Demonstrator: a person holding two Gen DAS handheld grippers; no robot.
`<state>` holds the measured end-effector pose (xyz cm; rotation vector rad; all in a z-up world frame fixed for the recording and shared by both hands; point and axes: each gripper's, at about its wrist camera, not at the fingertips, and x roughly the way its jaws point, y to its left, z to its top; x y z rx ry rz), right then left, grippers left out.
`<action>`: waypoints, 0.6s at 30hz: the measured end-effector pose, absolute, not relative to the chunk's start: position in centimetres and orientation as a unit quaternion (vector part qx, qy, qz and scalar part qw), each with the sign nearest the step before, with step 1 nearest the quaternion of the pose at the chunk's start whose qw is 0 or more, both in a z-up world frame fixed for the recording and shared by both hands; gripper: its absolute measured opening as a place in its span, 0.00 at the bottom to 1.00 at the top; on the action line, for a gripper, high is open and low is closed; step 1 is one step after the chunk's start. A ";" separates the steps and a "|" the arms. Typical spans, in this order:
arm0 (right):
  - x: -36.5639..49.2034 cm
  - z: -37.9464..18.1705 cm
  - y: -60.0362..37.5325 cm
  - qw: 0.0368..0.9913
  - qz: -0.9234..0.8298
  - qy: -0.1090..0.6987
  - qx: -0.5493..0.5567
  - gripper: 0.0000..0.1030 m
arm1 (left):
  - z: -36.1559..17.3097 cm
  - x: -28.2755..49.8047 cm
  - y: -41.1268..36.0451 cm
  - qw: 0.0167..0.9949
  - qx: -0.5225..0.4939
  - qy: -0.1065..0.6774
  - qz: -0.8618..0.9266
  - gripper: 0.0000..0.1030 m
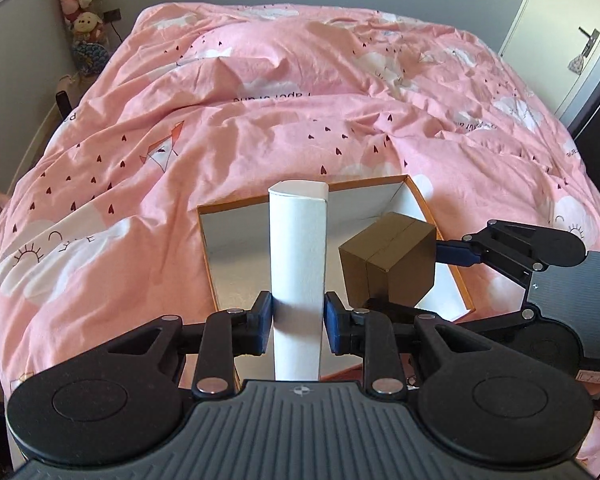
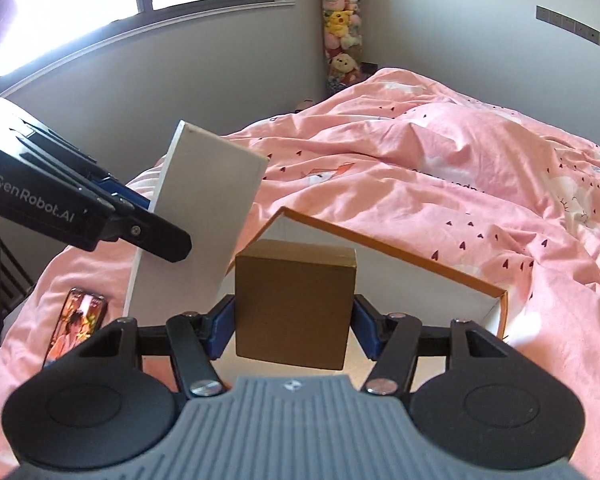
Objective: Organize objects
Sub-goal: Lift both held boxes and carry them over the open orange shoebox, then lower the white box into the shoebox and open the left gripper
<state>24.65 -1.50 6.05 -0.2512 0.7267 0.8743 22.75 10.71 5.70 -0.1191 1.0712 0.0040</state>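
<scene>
Left wrist view shows the left hand-held gripper clamped on the upright white box over the open orange-rimmed box on the bed, beside the right hand-held gripper clamping the brown box.

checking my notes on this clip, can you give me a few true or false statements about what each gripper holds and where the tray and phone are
1. The left gripper is shut on a white box. True.
2. The right gripper is open with nothing in it. False: it is shut on a brown box.
3. The orange-rimmed tray sits on the pink bedcover. True.
4. The brown box already rests on the tray floor. False: it is held above the tray.
5. A phone lies inside the tray. False: it lies on the bedcover, outside the tray.
</scene>
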 end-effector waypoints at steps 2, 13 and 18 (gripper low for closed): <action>25.8 5.3 -1.8 0.841 0.398 0.347 -0.120 0.61 | 4.0 24.9 10.4 0.845 -0.051 0.532 0.003 0.30; 30.4 -2.6 -2.2 0.817 0.371 0.432 -0.093 0.61 | -5.6 30.8 10.9 0.770 -0.040 0.636 0.032 0.30; 31.4 -5.0 -1.6 0.802 0.374 0.456 -0.092 0.61 | -8.1 31.1 9.9 0.757 0.014 0.651 0.048 0.30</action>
